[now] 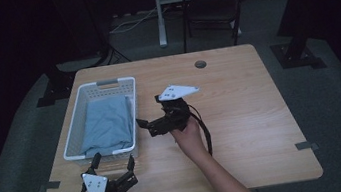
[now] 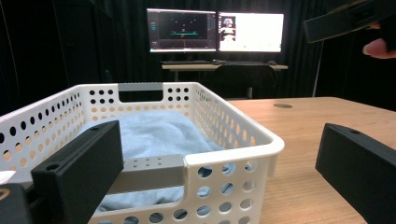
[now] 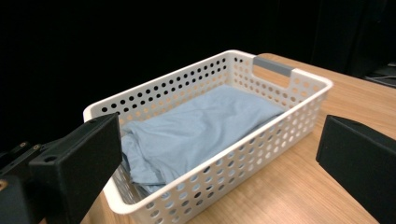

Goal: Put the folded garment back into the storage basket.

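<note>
The wooden tabletop has a round grommet at 12 o'clock. Behind it stand a black chair and 2 lit monitors.

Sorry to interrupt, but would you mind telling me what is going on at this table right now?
A person holds a two-jaw gripper in each hand at a wooden table. A white perforated basket sits on it, with a folded light blue cloth lying inside. The left gripper is at the basket's near end, jaws open. The right gripper is just beside the basket's right wall, also open. Neither grips anything.
</note>
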Available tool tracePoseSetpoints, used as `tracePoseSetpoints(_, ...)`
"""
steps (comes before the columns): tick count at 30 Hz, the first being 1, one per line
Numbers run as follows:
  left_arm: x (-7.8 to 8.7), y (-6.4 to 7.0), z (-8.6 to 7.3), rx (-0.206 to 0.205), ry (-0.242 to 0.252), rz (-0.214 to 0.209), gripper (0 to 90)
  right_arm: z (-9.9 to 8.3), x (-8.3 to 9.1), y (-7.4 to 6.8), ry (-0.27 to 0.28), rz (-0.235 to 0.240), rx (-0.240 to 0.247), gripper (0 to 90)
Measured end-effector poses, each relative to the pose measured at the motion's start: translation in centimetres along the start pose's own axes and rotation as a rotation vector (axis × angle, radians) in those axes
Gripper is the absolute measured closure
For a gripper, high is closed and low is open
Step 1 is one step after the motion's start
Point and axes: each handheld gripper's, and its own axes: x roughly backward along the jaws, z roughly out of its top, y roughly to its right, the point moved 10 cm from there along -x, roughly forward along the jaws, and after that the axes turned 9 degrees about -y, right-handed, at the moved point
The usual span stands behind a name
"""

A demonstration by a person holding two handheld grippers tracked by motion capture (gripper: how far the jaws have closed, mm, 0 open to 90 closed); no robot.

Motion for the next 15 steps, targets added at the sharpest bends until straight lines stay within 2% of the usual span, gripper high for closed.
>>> tracePoseSetpoints(2, 0.0, 0.0, 0.0, 0.0, 0.0, 0.0, 2.1, -0.1, 0.4, 0.0, 0.002, 0.008, -0.01, 0.2)
tracePoseSetpoints(11, 0.0, 0.0, 0.0, 0.0, 0.0, 0.0, 2.1, -0.9, 2.4, 0.7, 0.008, -0.039, 0.001, 0.3)
tracePoseSetpoints(15, 0.0, 0.0, 0.0, -0.001, -0.001, 0.0, 2.1, -1.3, 3.4, 1.3, 0.014, -0.058, -0.011, 0.3)
